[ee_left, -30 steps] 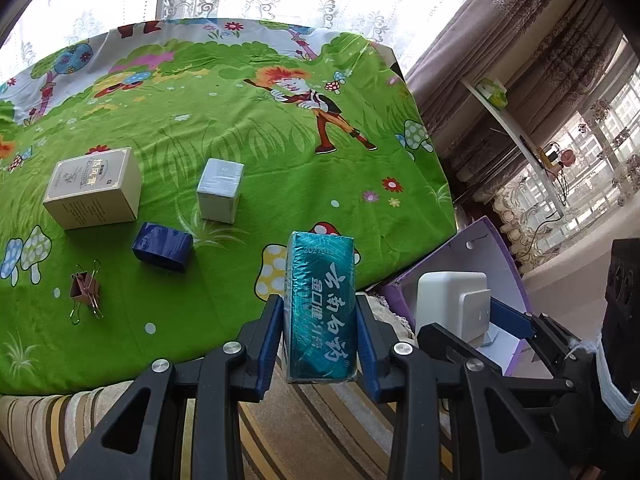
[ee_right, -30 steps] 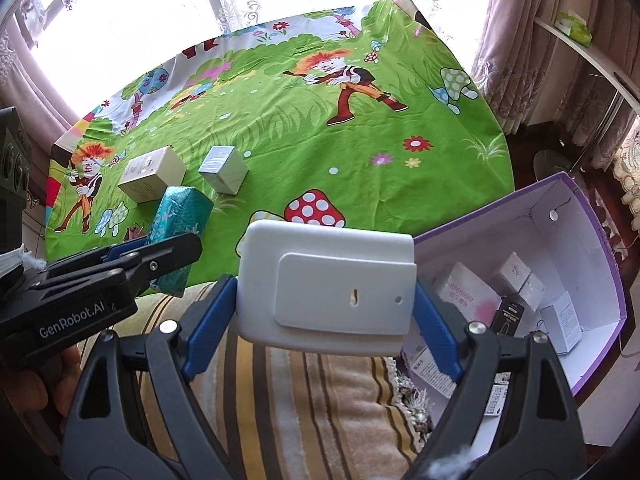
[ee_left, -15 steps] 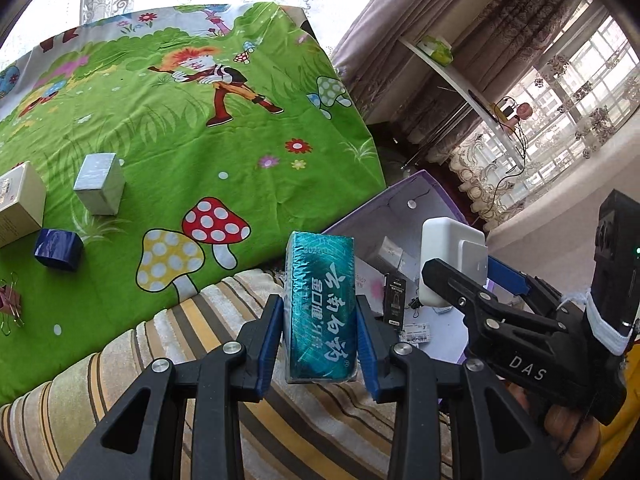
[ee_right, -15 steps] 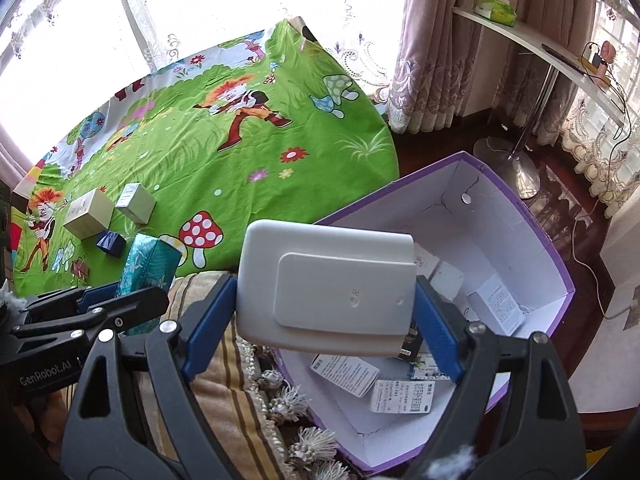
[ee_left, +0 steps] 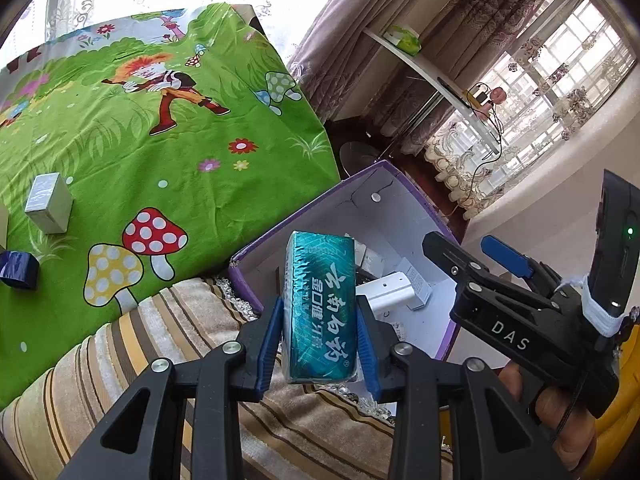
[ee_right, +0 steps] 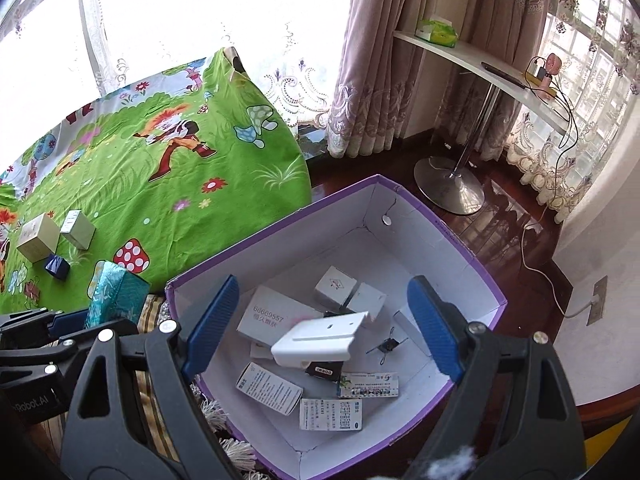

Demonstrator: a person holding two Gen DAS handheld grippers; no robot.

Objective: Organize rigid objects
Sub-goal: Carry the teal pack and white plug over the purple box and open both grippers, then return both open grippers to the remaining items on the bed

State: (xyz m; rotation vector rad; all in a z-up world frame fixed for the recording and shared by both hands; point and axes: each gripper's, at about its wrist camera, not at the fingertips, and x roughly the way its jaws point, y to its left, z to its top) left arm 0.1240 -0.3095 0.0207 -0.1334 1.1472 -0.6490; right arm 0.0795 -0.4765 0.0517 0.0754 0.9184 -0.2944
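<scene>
The left claw [ee_left: 320,344] grips a teal box [ee_left: 320,308] between its blue pads, which press on the box's two long sides. The box is a narrow, upright carton with a shiny, foil-like teal surface, fine streaks of lighter blue-green and white lettering running along its face. It hangs above the near corner of the purple bin [ee_left: 240,268], over the striped cloth edge.

The right claw [ee_right: 320,320] stands wide open with nothing between its blue pads. Below it, inside the purple bin [ee_right: 452,236], a white plastic part [ee_right: 316,340] lies tilted on top of other items: it is smooth, flat and rectangular, with a raised panel and a small hole in its face. Its outline is slightly blurred. Under and around it lie several small white cartons, printed paper slips and a black binder clip [ee_right: 386,346] on the bin's white floor. The bin is a cardboard box, purple outside and white inside, with a round fastener on its far wall.

On the green cartoon-print cloth [ee_right: 168,200] covering the tabletop, well apart from the bin, sit a cream box [ee_right: 36,236], a pale grey box [ee_right: 78,228] and a small dark blue box [ee_right: 57,266], close together.
</scene>
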